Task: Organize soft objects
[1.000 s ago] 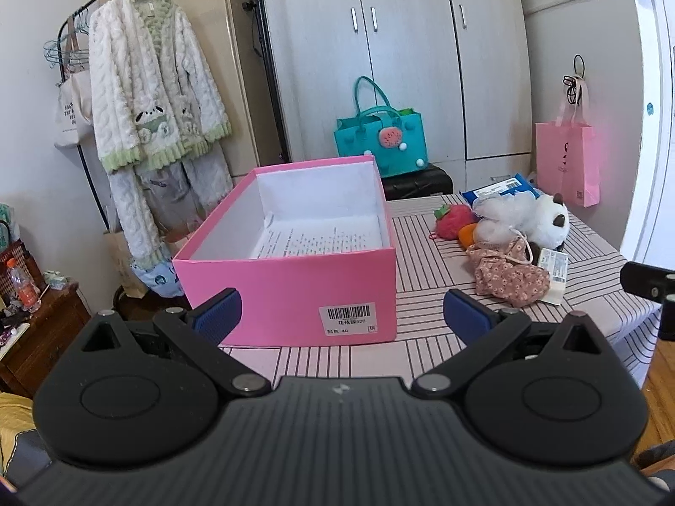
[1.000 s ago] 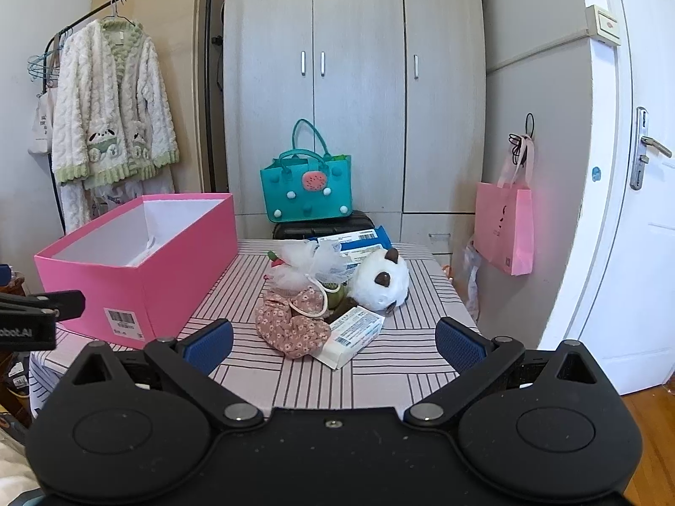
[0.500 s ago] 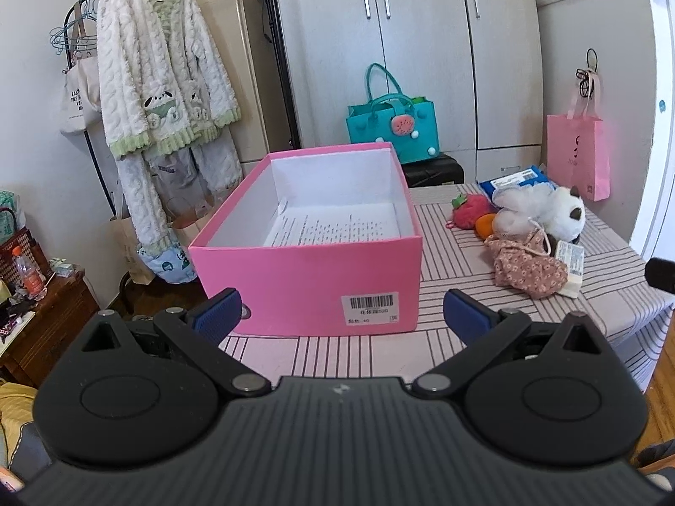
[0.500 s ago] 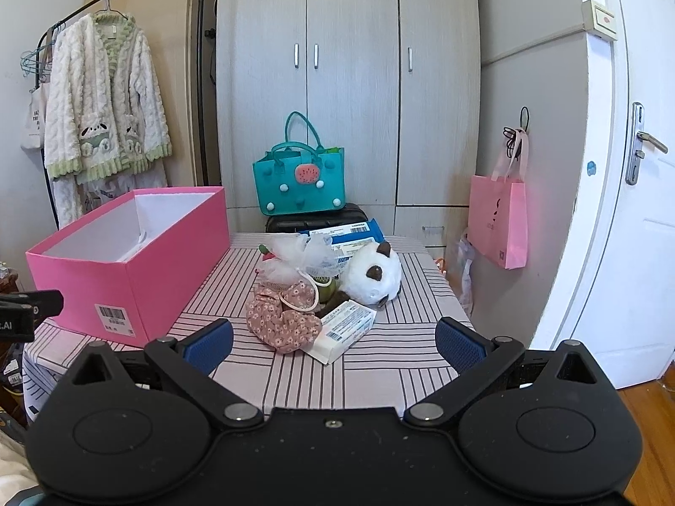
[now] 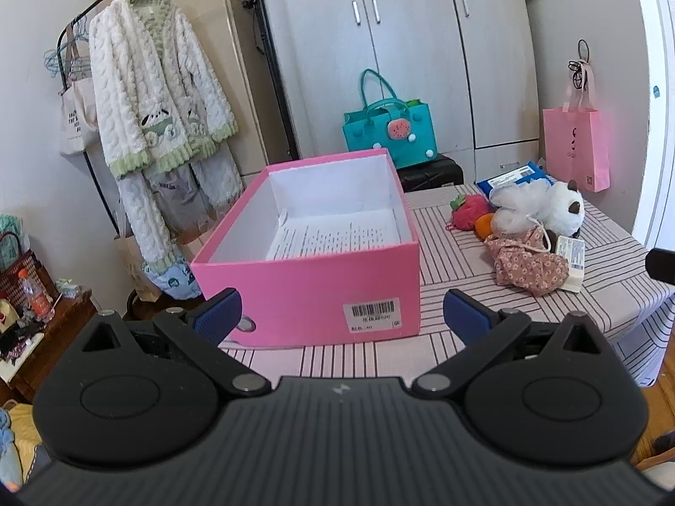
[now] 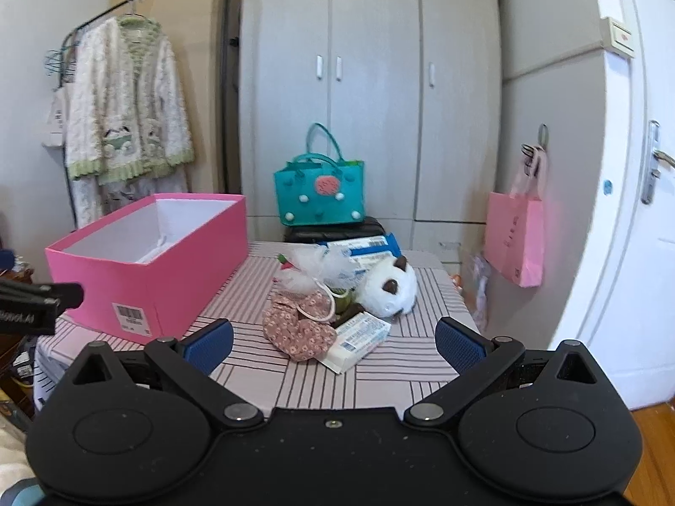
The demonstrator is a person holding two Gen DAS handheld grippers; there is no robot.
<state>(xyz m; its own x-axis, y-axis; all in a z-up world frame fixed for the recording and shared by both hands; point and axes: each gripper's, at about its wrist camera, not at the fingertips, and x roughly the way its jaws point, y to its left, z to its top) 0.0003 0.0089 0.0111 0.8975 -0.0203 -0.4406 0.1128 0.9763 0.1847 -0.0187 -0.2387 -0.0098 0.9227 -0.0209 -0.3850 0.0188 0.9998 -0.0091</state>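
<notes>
Right wrist view: right claw (image 6: 333, 343), spread wide, empty, aimed at the soft pile, probably to pick first. At 12 o'clock, touching: floral pouch (image 6: 300, 325), white pack (image 6: 358, 334), mesh puff (image 6: 314, 267), plush (image 6: 390, 286), all on striped surface (image 6: 405, 375). At 10 o'clock, box (image 6: 147, 270), lidless, likely the bin. Left wrist view: left claw (image 5: 341, 316), spread, empty, facing box (image 5: 312, 286); strawberry (image 5: 469, 216) at 1 o'clock.
</notes>
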